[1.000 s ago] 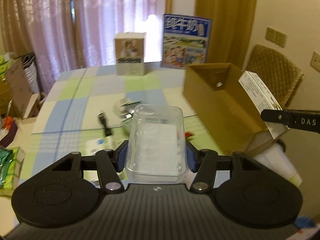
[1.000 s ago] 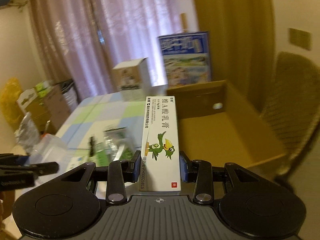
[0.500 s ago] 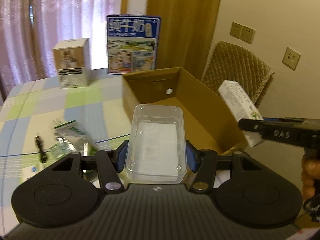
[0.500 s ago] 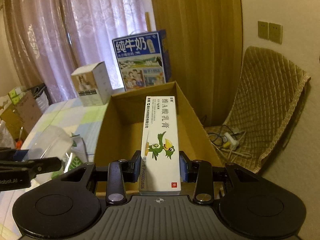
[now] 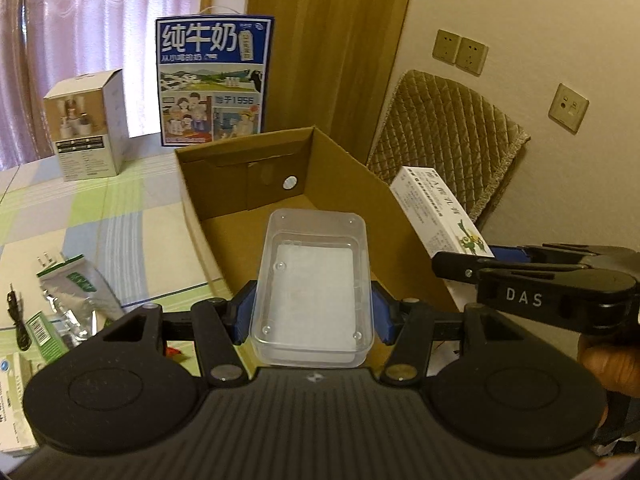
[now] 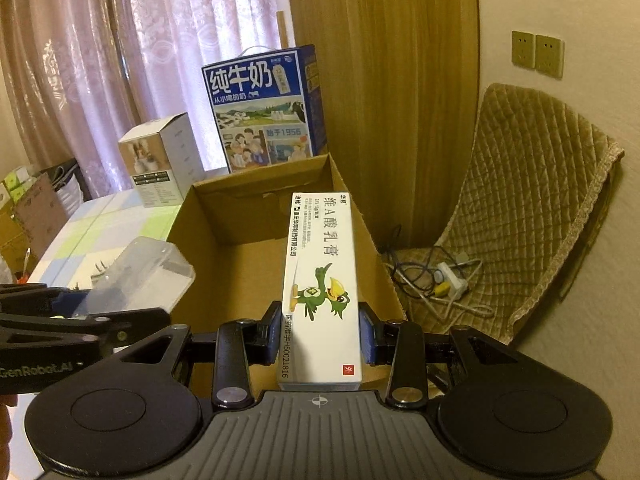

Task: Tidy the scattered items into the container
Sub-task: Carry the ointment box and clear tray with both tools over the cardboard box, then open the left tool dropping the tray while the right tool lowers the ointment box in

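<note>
A clear plastic tub (image 5: 314,288), clamped by its long sides between the blue pads of the left gripper (image 5: 312,312), hangs above the open cardboard box (image 5: 344,184), near the box's front edge. Beside it, the right gripper (image 6: 320,332) pinches a white ointment carton (image 6: 320,280) at its lower half, jaws narrowed to the carton's width, the pack reaching over the box's right wall.

The risks lie in the release. The carton sits close to the right wall's rim; let go there, it could tip out toward the quilted chair (image 6: 532,208) rather than drop inside. The tub is slick and light, so a tilted drop may leave it propped on the front edge. With both grippers crowding the same opening, they could knock together.

More remains on the checked tablecloth (image 5: 100,216): foil sachets (image 5: 80,292) and a black cable (image 5: 18,324) near the table's left edge. A milk carton box (image 5: 214,80) stands at the far edge.
</note>
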A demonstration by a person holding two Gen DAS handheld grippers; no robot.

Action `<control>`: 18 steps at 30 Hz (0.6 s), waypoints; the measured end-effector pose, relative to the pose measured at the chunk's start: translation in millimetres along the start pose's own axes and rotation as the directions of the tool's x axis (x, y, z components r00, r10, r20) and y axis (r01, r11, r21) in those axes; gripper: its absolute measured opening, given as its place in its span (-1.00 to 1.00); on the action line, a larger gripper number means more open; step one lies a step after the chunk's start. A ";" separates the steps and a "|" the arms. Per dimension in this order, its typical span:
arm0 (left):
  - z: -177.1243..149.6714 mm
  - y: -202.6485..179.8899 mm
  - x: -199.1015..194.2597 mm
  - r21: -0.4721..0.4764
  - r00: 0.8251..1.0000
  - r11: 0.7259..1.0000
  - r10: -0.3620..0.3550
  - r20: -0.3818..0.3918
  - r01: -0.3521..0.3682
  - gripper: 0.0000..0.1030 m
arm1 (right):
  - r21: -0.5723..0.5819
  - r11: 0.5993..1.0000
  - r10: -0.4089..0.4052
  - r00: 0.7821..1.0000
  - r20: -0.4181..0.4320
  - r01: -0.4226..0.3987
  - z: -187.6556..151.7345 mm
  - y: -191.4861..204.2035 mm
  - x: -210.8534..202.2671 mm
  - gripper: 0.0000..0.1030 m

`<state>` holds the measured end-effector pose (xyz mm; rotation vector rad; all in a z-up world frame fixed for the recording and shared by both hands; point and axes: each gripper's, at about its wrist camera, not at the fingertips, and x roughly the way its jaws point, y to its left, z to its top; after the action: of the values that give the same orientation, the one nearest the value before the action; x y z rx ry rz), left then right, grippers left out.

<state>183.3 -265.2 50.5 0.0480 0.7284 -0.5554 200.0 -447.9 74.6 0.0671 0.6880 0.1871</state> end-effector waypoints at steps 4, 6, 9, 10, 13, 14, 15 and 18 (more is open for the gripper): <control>2.1 -3.5 9.7 -0.001 1.000 1.000 0.000 -0.003 0.000 0.02 | 0.002 1.000 -0.003 1.000 -0.001 0.003 1.2 -2.5 2.5 -0.31; 2.5 -4.7 13.9 -0.003 1.000 1.000 0.011 -0.006 -0.011 0.05 | 0.004 1.000 -0.006 1.000 -0.002 0.006 1.2 -4.1 3.2 -0.31; 3.4 -5.7 13.9 0.009 1.000 1.000 0.015 -0.009 -0.015 0.10 | 0.004 1.000 -0.006 1.000 -0.005 0.006 1.0 -5.4 3.3 -0.31; 3.1 -5.8 12.5 0.015 1.000 1.000 0.017 -0.006 -0.017 0.10 | 0.003 1.000 -0.006 1.000 -0.007 0.006 0.4 -5.6 3.5 -0.31; 2.8 -3.1 8.2 0.015 1.000 1.000 0.019 -0.002 -0.019 0.10 | 0.000 1.000 -0.003 1.000 -0.011 0.003 -0.9 -4.6 4.2 -0.31; 2.4 -2.4 6.3 0.015 1.000 1.000 0.020 -0.001 -0.020 0.10 | -0.001 1.000 0.000 1.000 -0.011 0.000 -0.7 -3.6 4.4 -0.31; 2.1 -1.8 4.6 0.017 1.000 1.000 0.022 -0.002 -0.022 0.10 | -0.003 1.000 0.003 1.000 -0.011 -0.003 -0.4 -2.7 4.7 -0.31; 1.0 -0.7 0.5 0.020 1.000 0.999 0.028 -0.002 -0.028 0.10 | -0.006 1.000 0.010 1.000 -0.007 -0.010 1.9 1.5 5.4 -0.31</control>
<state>183.9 -266.3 51.1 0.0773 0.7236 -0.5355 205.1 -445.4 72.9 0.0640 0.6946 0.1994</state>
